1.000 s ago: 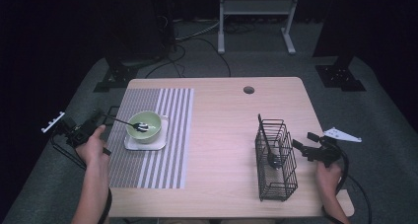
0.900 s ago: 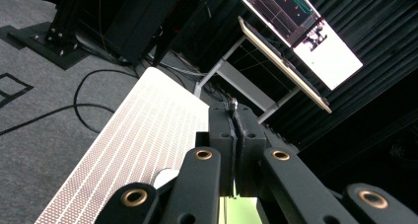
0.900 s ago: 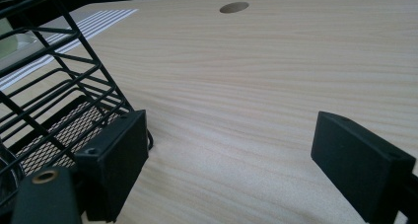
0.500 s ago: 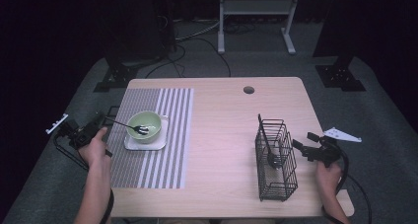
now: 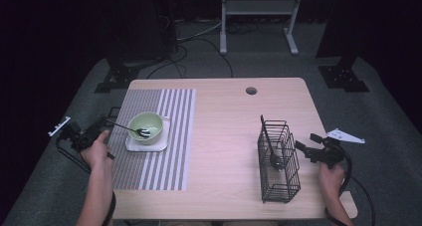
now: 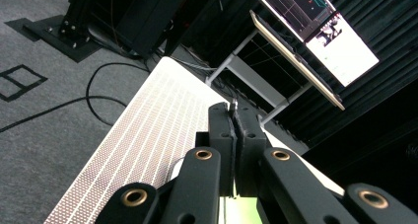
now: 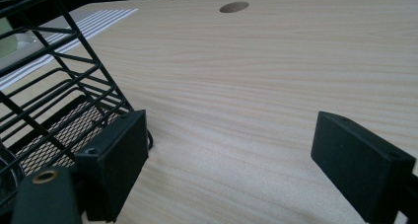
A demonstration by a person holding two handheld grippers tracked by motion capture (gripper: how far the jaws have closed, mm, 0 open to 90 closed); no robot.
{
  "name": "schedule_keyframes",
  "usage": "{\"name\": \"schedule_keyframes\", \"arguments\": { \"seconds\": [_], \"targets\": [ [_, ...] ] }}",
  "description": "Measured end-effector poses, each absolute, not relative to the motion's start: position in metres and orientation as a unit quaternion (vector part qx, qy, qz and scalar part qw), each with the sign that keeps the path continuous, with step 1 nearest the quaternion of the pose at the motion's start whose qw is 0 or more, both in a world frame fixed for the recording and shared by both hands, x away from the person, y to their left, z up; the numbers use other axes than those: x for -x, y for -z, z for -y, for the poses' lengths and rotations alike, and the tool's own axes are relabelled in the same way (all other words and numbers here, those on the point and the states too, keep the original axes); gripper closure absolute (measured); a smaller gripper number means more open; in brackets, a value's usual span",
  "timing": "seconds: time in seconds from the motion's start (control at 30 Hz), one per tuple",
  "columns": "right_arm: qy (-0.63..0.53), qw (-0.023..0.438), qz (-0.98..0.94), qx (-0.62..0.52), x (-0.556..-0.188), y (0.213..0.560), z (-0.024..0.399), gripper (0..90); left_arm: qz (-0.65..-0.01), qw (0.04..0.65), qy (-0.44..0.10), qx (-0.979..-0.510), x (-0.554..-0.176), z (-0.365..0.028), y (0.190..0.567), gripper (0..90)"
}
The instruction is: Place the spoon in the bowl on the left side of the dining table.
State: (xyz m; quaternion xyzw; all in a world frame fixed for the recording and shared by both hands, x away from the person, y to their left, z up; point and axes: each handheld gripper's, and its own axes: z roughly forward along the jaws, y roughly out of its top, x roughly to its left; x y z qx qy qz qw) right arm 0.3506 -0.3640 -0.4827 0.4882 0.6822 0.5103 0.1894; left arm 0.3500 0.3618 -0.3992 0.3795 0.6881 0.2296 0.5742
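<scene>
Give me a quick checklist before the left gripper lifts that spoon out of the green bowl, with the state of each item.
1. Left gripper shut on the spoon handle: ok, jaws closed together in the left gripper view.
2. Spoon head in the green bowl: ok.
3. Bowl seated on the white plate: ok.
4. Right gripper free: ok, jaws open, holding nothing.
5. Wire basket upright on the table: ok.
6. Room in the basket for the spoon: cannot tell; a dark utensil already stands inside.
</scene>
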Motion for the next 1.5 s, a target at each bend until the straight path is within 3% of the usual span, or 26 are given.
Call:
{"name": "schedule_keyframes", "arguments": {
  "seconds": [1.0, 1.5],
  "targets": [
    [-0.510, 0.189, -0.682, -0.489, -0.351, 0.483, 0.364, 13.1, -0.696, 0.571, -0.221, -0.376, -0.353, -0.361, 0.414, 88.7],
    [-0.511, 0.187, -0.682, -0.489, -0.351, 0.483, 0.364, 13.1, -0.697, 0.570, -0.220, -0.375, -0.354, -0.359, 0.418, 83.7]
  ]
}}
